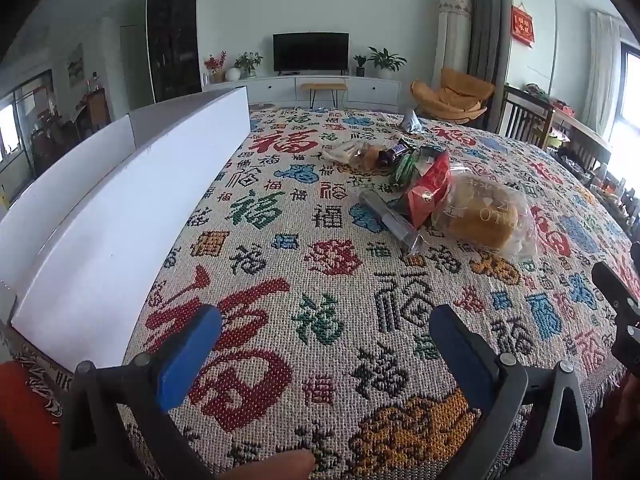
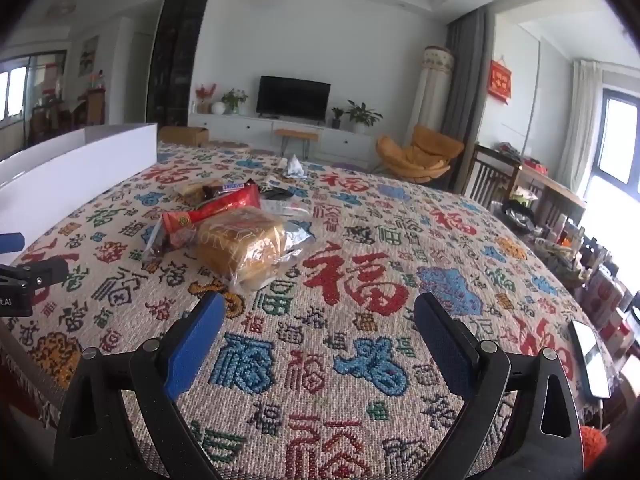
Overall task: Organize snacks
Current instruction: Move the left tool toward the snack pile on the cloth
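A pile of snacks lies on the patterned cloth: a bagged bread loaf (image 1: 486, 216) (image 2: 244, 244), a red packet (image 1: 430, 188) (image 2: 216, 210), a silver wrapped bar (image 1: 390, 216), a green packet (image 1: 402, 168), a Snickers bar (image 2: 228, 188) and a small bun in clear wrap (image 1: 354, 152). A white box (image 1: 120, 208) (image 2: 76, 176) stands to the left of the pile. My left gripper (image 1: 326, 330) is open and empty, near the table's front edge, short of the pile. My right gripper (image 2: 320, 316) is open and empty, right of the loaf.
A crumpled silver wrapper (image 1: 410, 122) (image 2: 294, 168) lies at the far side of the table. A phone (image 2: 590, 356) lies at the right edge. Chairs and a cluttered side table stand to the right. The cloth's fringe marks the near edge.
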The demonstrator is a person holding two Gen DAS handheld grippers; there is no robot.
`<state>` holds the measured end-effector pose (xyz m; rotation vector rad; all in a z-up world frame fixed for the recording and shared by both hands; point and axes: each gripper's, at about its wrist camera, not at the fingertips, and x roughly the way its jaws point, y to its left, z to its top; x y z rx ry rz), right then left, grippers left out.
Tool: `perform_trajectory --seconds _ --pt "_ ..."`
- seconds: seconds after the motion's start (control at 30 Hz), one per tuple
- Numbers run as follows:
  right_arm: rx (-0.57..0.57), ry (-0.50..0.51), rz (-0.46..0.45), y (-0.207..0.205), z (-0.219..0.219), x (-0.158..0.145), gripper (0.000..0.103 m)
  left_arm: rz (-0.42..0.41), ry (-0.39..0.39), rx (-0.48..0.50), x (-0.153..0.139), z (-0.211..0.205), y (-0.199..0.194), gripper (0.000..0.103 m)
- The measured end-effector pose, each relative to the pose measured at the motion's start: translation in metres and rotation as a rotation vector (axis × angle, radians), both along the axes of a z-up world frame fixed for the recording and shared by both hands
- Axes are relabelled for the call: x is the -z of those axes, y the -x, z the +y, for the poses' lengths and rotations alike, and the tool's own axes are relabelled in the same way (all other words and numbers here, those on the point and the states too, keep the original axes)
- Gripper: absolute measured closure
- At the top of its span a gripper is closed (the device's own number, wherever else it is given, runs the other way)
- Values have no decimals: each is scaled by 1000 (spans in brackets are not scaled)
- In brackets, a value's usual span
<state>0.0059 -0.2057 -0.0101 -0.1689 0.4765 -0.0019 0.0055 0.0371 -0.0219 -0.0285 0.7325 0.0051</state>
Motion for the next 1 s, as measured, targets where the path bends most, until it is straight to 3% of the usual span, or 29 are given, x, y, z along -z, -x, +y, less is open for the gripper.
perform_trajectory --seconds 0.4,1.0 --pt "-5 -52 -28 2 -6 -4 6 11 -26 5 2 -3 2 0" --pt "-11 -19 7 -3 -2 5 6 78 -19 4 16 0 -7 0"
